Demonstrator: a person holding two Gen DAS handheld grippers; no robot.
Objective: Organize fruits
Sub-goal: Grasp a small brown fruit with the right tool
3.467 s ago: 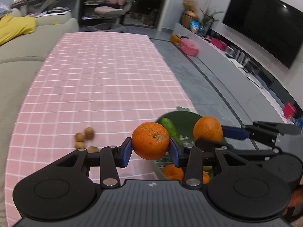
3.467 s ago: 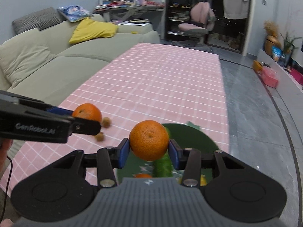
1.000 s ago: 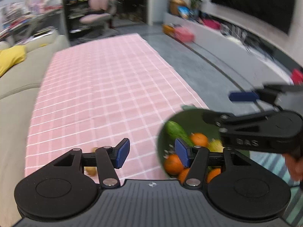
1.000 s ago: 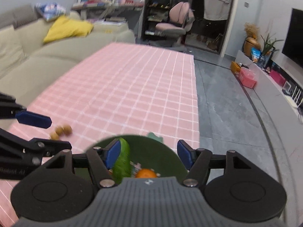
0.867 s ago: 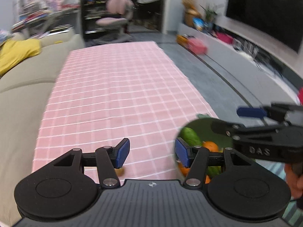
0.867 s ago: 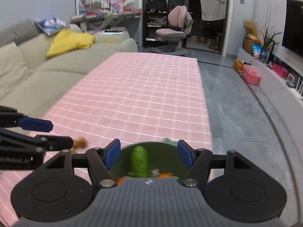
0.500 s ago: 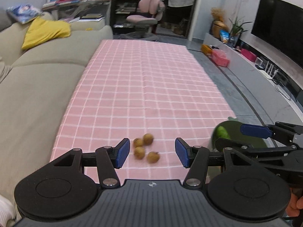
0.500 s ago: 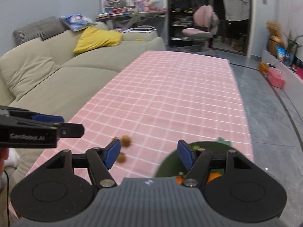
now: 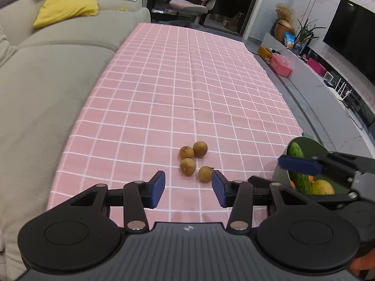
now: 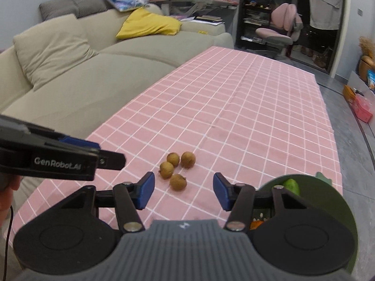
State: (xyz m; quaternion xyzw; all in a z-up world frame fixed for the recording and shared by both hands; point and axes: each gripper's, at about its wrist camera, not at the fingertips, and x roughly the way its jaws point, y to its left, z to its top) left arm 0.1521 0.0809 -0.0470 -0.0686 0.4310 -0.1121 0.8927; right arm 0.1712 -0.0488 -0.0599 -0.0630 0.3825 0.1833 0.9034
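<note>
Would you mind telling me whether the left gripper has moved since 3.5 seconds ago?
Yes. The left gripper, then over the green plate, has swung left and now faces the four brown fruits.

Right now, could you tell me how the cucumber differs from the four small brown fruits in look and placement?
The cucumber is long, green and bumpy; the four small brown fruits are round and tan. The cucumber lies inside the green bowl with other fruit; the brown fruits sit clustered on the pink checked tablecloth outside it. Neither is held: the left gripper and right gripper both have open, empty jaws.
</note>
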